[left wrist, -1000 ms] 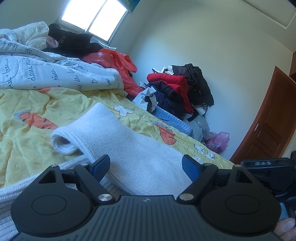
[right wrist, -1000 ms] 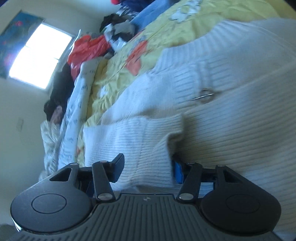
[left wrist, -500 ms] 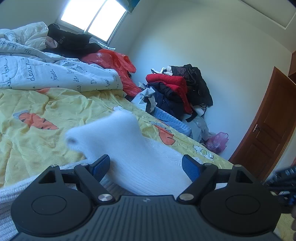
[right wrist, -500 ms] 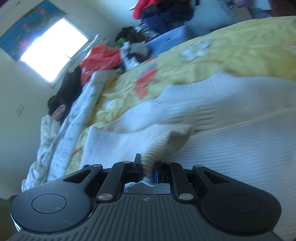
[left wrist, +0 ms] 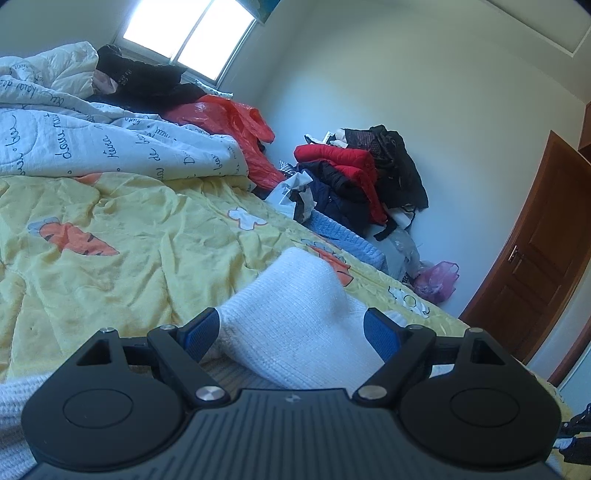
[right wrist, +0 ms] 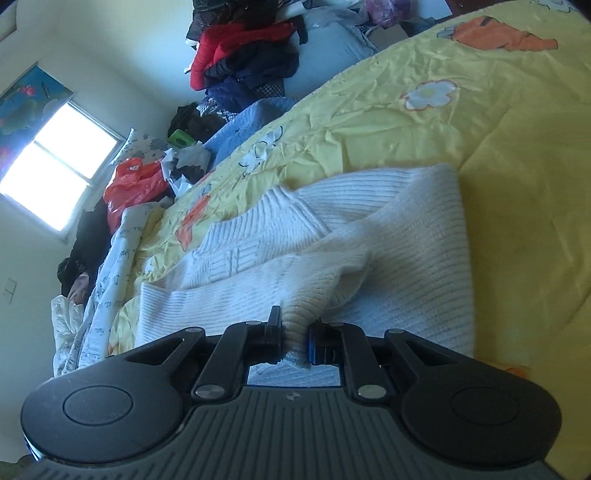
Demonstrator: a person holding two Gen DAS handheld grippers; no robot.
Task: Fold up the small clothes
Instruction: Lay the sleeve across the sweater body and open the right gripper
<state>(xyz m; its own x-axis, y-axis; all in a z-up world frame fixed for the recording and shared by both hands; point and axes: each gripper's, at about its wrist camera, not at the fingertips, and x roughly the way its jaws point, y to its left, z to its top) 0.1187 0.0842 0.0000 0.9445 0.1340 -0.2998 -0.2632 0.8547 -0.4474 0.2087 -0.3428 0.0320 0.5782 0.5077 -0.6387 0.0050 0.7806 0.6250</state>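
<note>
A white ribbed knit sweater lies spread on the yellow bedspread, the one printed with carrots and flowers, near the bed's front edge. The right gripper is clenched on a bunched fold of that sweater, its blue-padded fingers pinching the knit tight and lifting it into a ridge above the rest of the garment, which stays flat on the cover. The left gripper is released, its jaws standing wide apart; a raised hump of the same white sweater shows between the blue pads without being pressed by either. Toward the far edge of the bed a rumpled white quilt with handwriting print is heaped, with a red plastic bag and dark clothing beside it under the window. Off the bed's far corner, against the wall, sits a pile of clothes with a red jacket on top, and a brown wooden door stands to the right.
</note>
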